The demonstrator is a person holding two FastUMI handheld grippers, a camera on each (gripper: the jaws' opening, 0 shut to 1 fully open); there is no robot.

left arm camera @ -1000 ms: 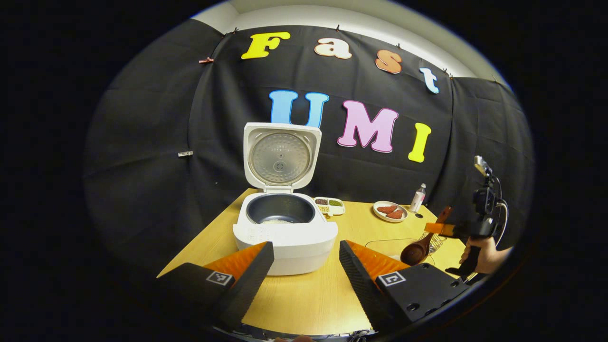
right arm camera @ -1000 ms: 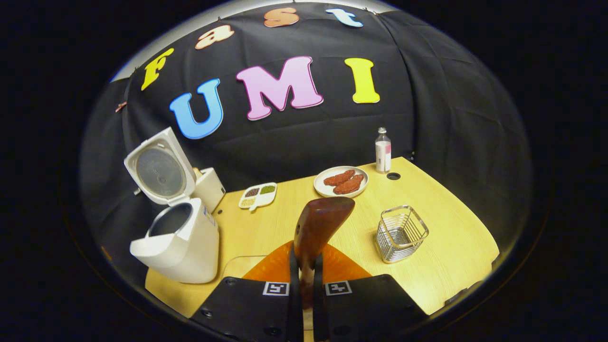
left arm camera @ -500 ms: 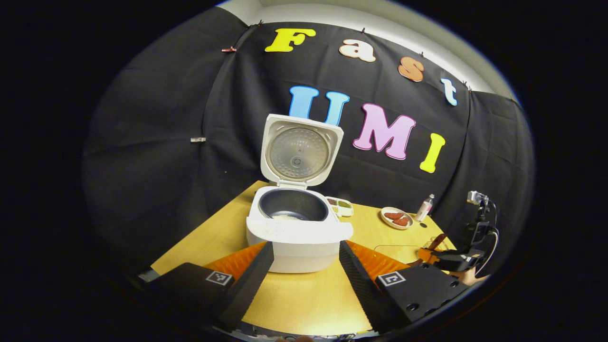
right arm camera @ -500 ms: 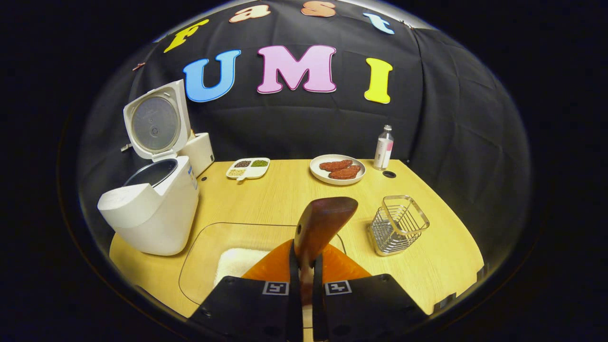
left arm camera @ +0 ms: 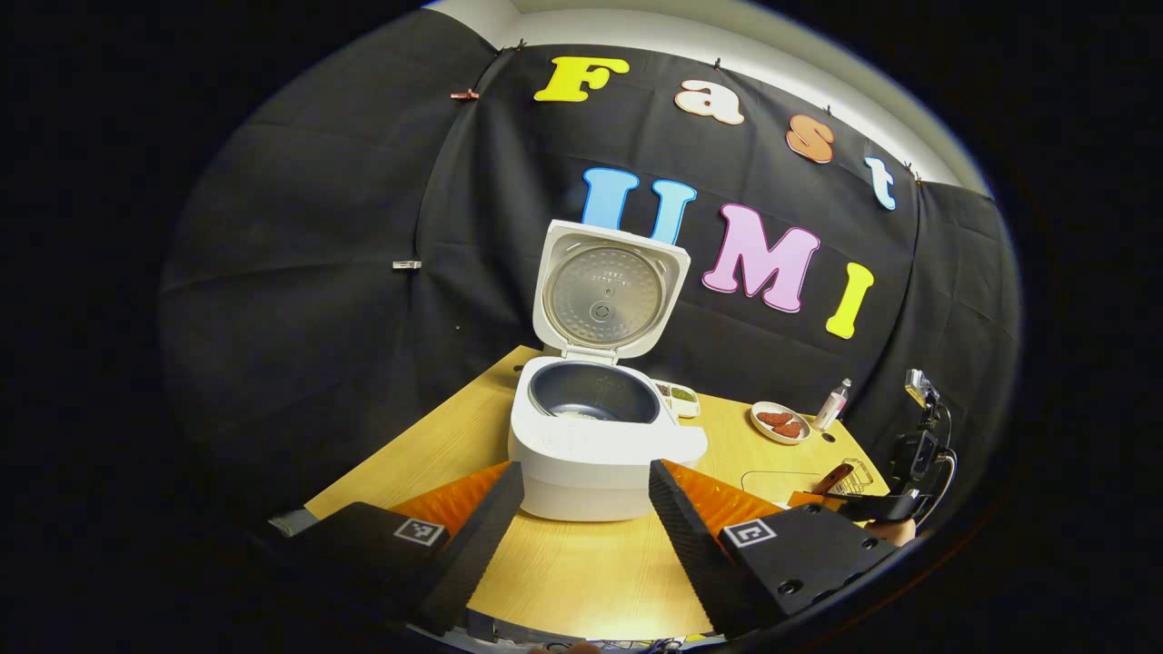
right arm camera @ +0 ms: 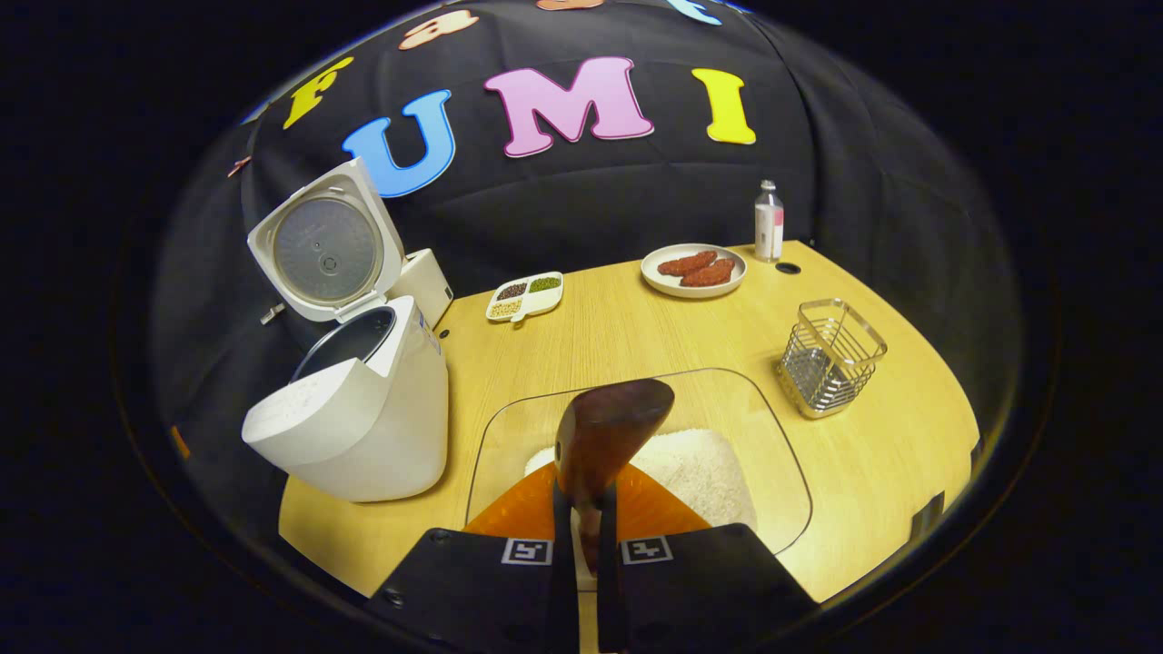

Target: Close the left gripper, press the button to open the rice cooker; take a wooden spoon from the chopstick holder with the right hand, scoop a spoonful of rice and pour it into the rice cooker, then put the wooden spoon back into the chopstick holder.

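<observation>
No legible text on any object.

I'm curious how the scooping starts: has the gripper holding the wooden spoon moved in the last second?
Yes. The right gripper, shut on the wooden spoon, has swung from near the wire holder to above the rice tray.

wooden spoon [right arm camera: 604,436] lowered over rice [right arm camera: 695,463], camera tilted down

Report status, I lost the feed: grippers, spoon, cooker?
Left gripper open, idle. Right gripper shut on spoon, above rice. Cooker lid open. Path clear.
</observation>
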